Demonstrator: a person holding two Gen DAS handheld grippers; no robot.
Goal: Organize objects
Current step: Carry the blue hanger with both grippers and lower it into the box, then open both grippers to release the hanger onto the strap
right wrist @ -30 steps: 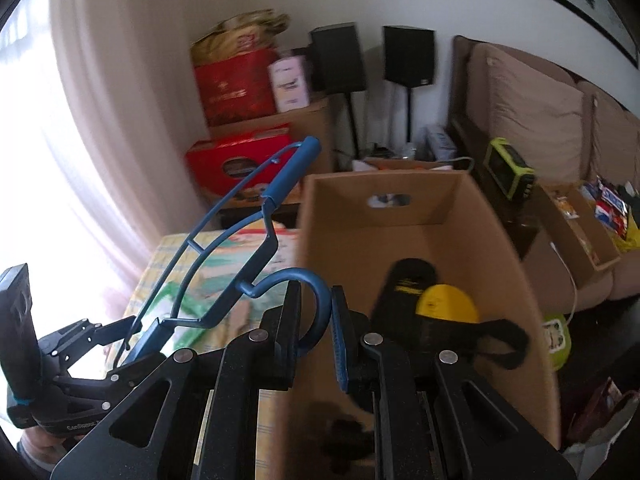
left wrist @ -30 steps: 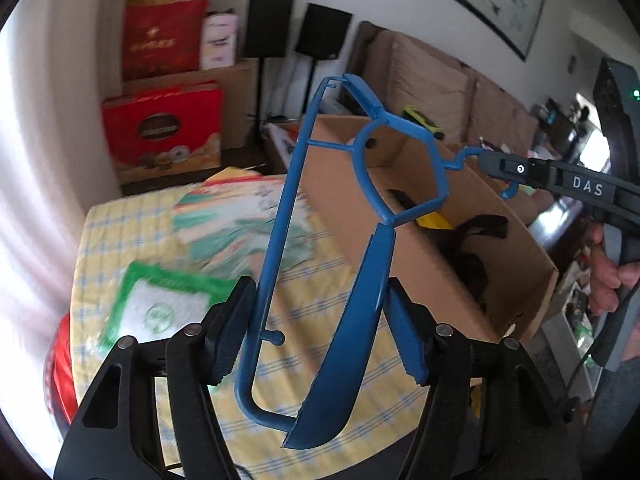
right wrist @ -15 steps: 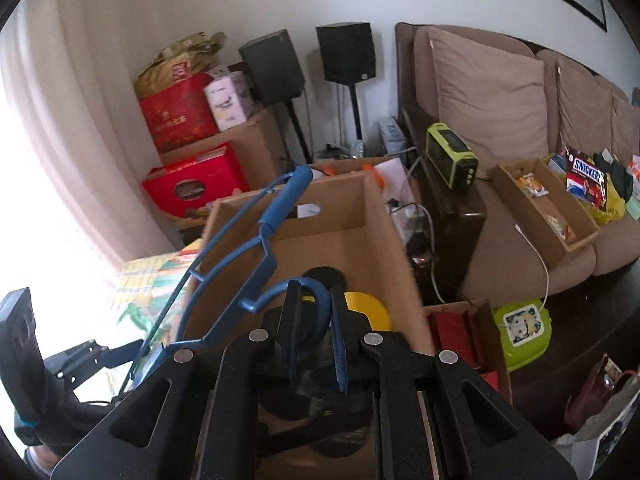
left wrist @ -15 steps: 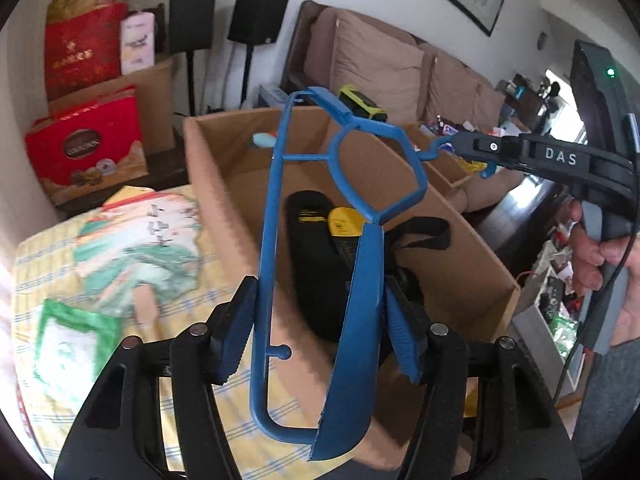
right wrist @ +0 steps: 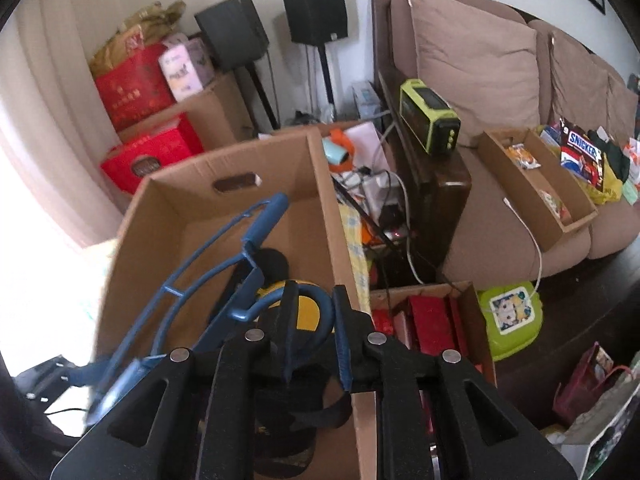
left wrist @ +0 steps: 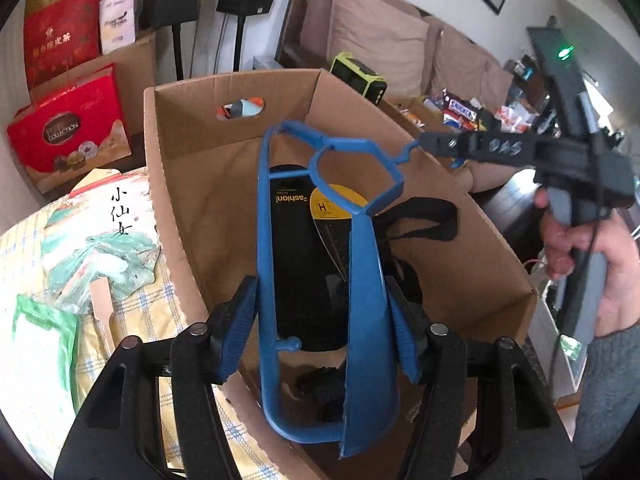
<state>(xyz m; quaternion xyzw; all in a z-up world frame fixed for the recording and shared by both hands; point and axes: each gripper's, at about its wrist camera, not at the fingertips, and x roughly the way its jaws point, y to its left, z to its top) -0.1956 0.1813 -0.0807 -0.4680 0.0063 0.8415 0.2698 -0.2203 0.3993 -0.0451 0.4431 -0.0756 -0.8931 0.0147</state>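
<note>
A blue plastic hanger (left wrist: 362, 280) is held by both grippers over an open cardboard box (left wrist: 188, 168). My left gripper (left wrist: 320, 320) is shut on the hanger's frame and broad arm. My right gripper (right wrist: 312, 320) is shut on the hanger's hook (right wrist: 316, 296); it also shows in the left wrist view (left wrist: 480, 146) at the right. The hanger (right wrist: 224, 268) hangs above the box's inside (right wrist: 224, 216). A black and yellow bag (left wrist: 320, 248) with a strap lies in the box under the hanger.
The box stands on a yellow checked tablecloth (left wrist: 40, 380) with green packets (left wrist: 96, 256) to its left. Red gift boxes (left wrist: 68, 128), speakers (right wrist: 316, 12) and a brown sofa (right wrist: 480, 72) stand beyond. A tray of snacks (right wrist: 536, 176) lies on the sofa.
Both grippers carried the hanger from over the tablecloth to the right, above the open box, and lowered it closer to the black and yellow bag.
</note>
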